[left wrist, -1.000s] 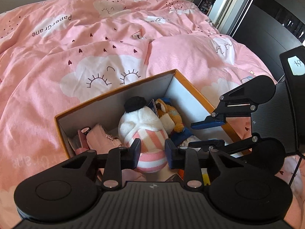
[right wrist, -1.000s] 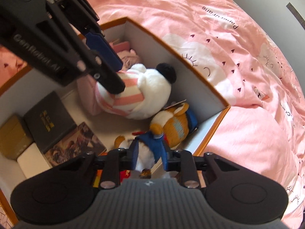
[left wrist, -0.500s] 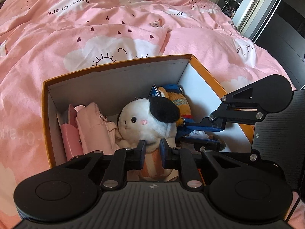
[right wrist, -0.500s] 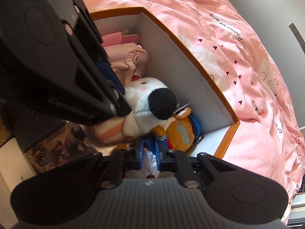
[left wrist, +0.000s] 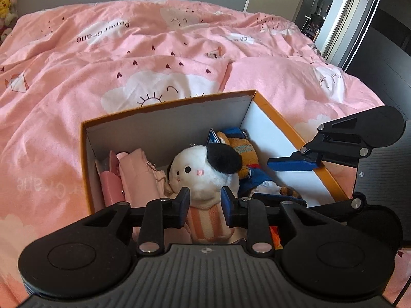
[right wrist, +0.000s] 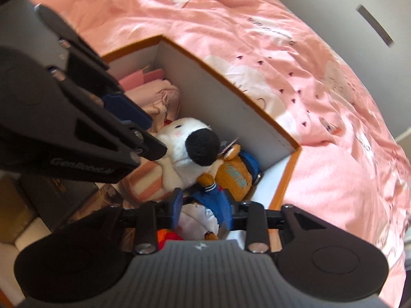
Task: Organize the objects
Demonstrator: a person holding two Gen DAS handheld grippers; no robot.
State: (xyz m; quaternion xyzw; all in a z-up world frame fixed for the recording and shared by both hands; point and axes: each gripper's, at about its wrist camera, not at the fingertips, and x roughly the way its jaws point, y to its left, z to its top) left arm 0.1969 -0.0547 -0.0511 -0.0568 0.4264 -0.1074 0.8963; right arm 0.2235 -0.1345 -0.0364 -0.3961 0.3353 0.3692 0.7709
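Here, both tongs down inside the orange-rimmed box (left wrist: 272,113) on the pink bed (left wrist: 128,77), each around a plush toy. Left tongs (left wrist: 204,201) spread to either side of the white plush (left wrist: 205,172) with the black ear, just above its striped pink body — pads near the fabric but barely pressing, so released rather than clenched. Right tongs (right wrist: 203,208) likewise parted around the brown plush in blue clothes (right wrist: 231,177), blue cloth between the pads; whether any pinch remains, hard to tell through the blur, though the gap looks loose.

Both toys already standing in the far end of the box, white one leaning against the brown one, pink pouches (left wrist: 133,174) packed just beside it on the left. Probably the settling stage: toys placed, release under way.

To do it well:
- Widen each pair fully before lifting, so no loop of plush or blue cloth snags on a pad.
- Draw back along the line of the fingers, straight up and out — no sideways sweep, since the white plush is top-heavy and ready to topple onto its neighbour.
- Lift one side first, watching whether the toy stays upright, then the other.
- Mind the box wall on the right, close to the right tongs, and the crowding of the two tools over one small space.
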